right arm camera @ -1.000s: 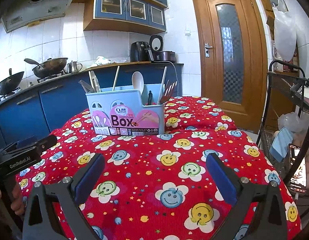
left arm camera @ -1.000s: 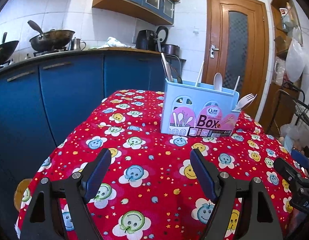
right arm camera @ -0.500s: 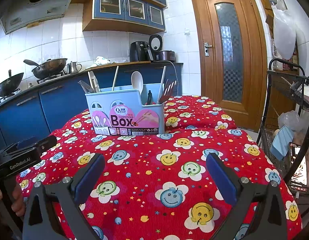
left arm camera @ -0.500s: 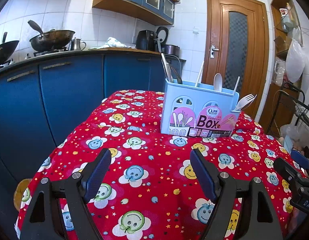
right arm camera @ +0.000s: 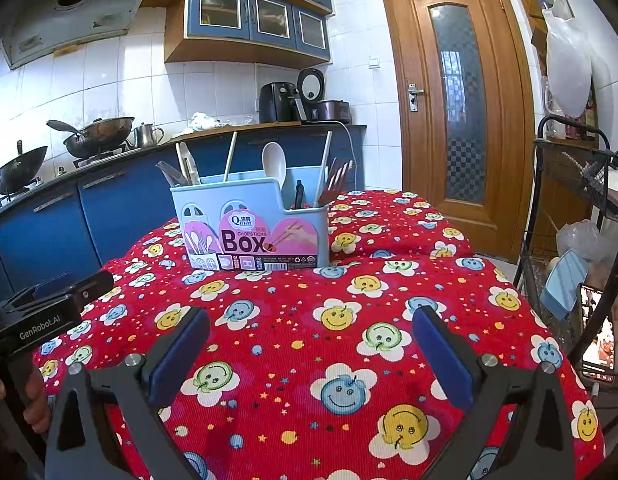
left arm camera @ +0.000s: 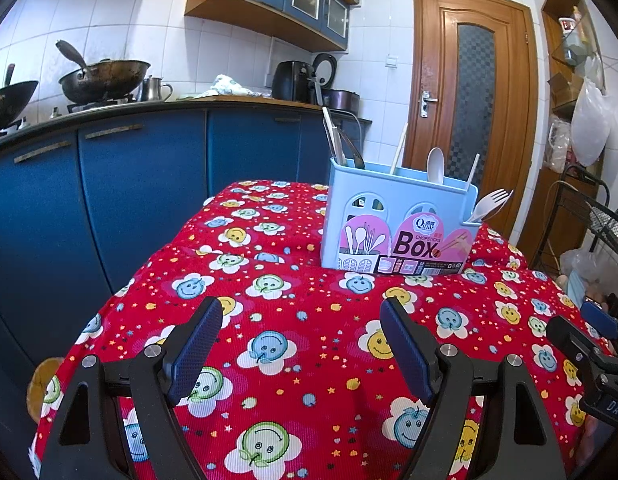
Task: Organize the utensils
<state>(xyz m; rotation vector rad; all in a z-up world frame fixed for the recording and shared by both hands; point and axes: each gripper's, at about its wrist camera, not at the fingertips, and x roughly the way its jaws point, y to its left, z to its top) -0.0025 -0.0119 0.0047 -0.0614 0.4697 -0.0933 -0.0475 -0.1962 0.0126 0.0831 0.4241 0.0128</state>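
While both grippers' jaws gape empty, a red smiley tablecloth (left arm camera: 309, 320) fronts blue kitchen cabinets (left arm camera: 141, 184).

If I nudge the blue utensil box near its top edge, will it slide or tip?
The blue utensil box looks like thin plastic, so probably light. It is tall, with a white spoon and chopsticks standing above its rim, so a high push may tip it. The soft red tablecloth likely resists sliding.

Blue cabinets (left arm camera: 141, 184) (tiled walls (right arm camera: 149, 80)), wooden door (right arm camera: 457, 100)

Blue utensil box (right arm camera: 251, 230) upright on red smiley tablecloth (right arm camera: 309, 340) – right hand-held gripper (right arm camera: 309, 344) open, empty, well short of it
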